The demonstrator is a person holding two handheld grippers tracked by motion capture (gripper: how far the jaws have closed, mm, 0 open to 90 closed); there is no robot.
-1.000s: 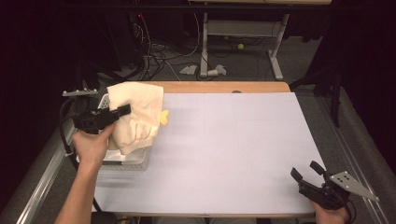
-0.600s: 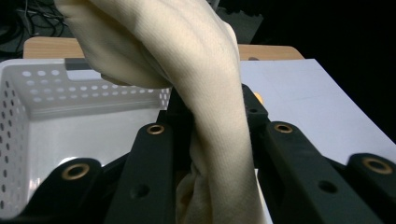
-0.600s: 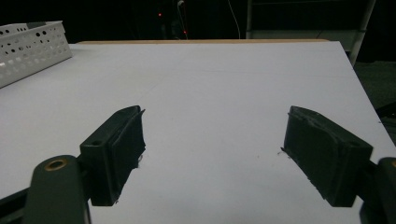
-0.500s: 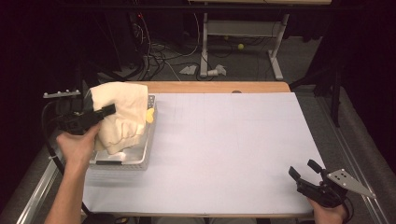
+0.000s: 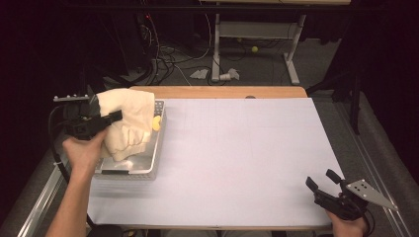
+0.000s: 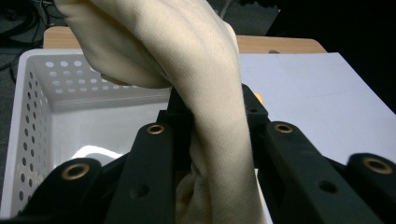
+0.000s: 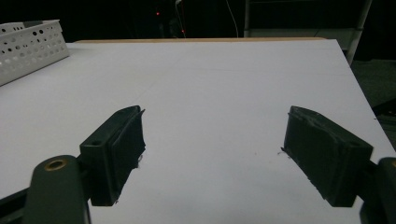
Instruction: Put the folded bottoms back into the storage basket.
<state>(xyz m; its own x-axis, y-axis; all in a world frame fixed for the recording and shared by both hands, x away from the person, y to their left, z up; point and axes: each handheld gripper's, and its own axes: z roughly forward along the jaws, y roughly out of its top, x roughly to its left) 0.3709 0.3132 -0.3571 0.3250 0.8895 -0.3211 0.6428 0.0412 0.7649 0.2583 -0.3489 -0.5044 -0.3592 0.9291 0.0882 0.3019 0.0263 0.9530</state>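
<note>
Left gripper lifted cream cloth, fingers clamping it over basket; right gripper wide

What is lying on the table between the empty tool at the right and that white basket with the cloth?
Nothing: in the high view, only bare white table stretches from the open right tool to the basket, above which the left tool holds the cream cloth.

From my remote seat this reads as a lab or recording room: black-draped surroundings, a tabletop under plain white sheeting, loose cables tangled across the grey floor, and the white metal legs of a second bench standing behind.
</note>
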